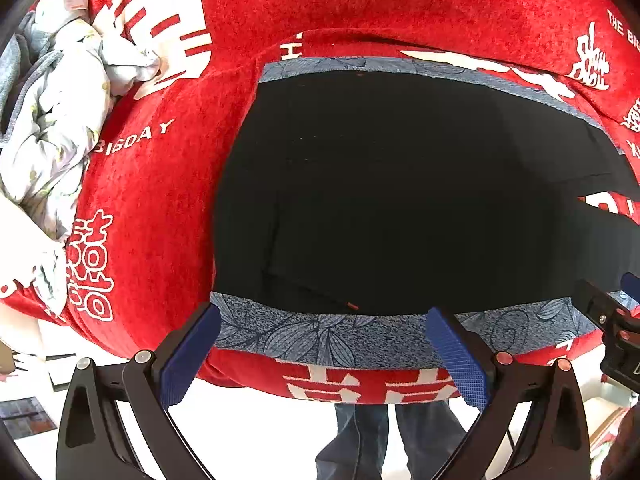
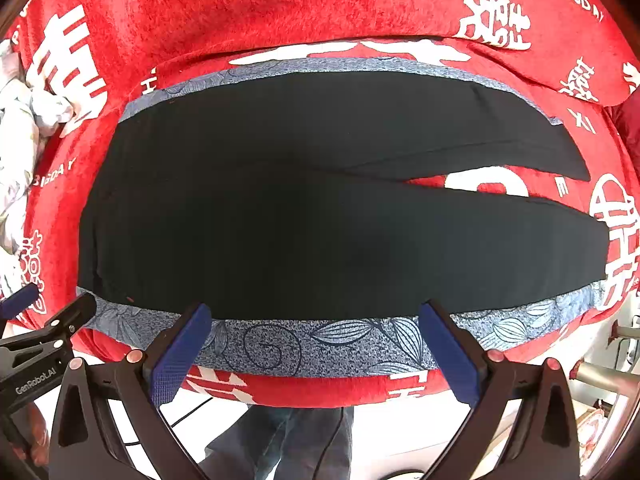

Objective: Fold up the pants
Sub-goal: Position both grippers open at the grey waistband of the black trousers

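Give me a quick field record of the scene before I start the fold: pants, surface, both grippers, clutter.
pants: black pants spread flat, legs split apart toward the right
mat: blue patterned cloth under the pants, showing along near and far edges
surface: red blanket with white lettering
left gripper: open, at the near edge, holding nothing
right gripper: open, at the near edge, holding nothing
clutter: crumpled pale floral fabric at the left, apart from the pants
fold: not yet started

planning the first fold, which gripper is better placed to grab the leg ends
Right. The right gripper hangs open at the near edge of the pants toward the split legs; the left gripper sits nearer the waist.
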### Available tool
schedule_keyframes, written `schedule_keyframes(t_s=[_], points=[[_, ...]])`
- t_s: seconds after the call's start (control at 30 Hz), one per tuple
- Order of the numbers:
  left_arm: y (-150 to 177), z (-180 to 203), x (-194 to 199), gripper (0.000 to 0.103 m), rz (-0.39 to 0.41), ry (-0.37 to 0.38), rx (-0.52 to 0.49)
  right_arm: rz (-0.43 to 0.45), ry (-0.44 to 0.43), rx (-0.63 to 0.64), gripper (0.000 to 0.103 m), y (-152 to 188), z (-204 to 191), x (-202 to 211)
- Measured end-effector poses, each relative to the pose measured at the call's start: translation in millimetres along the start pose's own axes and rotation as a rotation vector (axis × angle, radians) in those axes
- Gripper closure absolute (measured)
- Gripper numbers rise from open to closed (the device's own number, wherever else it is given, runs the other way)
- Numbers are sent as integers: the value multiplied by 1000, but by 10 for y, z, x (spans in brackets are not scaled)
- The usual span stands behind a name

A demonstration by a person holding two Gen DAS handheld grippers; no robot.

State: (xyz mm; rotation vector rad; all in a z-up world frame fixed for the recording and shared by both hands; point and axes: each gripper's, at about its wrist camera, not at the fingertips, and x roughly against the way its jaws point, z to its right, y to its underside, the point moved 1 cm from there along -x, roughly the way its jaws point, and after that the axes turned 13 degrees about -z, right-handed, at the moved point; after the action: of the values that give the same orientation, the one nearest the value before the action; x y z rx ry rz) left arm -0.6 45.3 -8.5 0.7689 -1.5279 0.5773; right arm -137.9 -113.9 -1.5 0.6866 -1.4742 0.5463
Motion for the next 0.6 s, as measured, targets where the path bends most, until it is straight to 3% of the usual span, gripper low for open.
schedule_keyframes(t_s=[0.6], points=[[-3,70,5,0,-7,-7,-19,5,1,-9,0,27,8,9]])
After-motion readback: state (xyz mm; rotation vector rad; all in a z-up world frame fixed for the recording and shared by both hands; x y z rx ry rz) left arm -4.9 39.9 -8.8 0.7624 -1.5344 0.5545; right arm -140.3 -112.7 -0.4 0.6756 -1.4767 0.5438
